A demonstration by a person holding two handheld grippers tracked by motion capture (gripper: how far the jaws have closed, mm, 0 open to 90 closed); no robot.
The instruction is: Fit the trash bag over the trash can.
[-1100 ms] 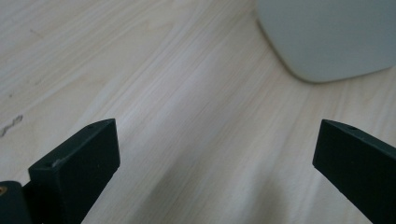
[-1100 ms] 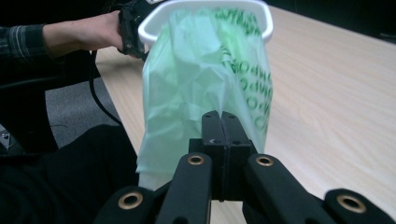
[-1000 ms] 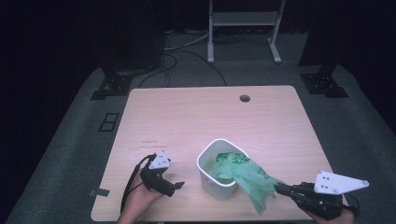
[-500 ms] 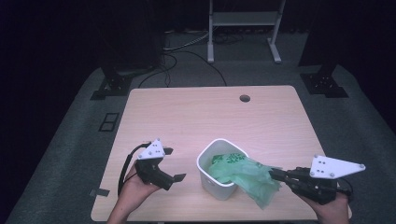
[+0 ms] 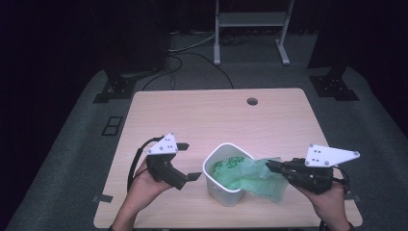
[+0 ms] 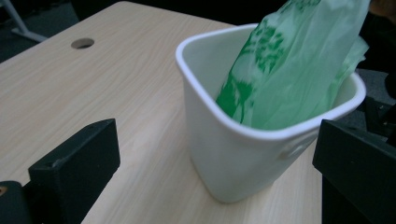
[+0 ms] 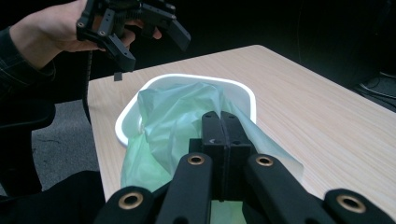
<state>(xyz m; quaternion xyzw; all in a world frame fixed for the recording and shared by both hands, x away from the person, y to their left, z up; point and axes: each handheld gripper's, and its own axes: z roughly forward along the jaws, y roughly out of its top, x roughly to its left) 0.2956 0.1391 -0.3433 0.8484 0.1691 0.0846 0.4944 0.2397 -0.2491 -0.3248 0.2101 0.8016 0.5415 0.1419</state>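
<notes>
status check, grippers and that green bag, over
Left gripper open, clear of the white bin. Right gripper shut on green bag, bag half in bin, draped over rim. Nothing in the way.

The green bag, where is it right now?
In the high view, the green bag hangs half inside the white bin near the table's front edge, pinched by the right gripper.

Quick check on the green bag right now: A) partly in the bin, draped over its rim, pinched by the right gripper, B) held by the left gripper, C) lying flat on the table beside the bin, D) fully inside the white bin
A: the green bag spills from the white bin over its rim, and the right gripper is shut on it; the left gripper stands open, apart from the bin.
</notes>
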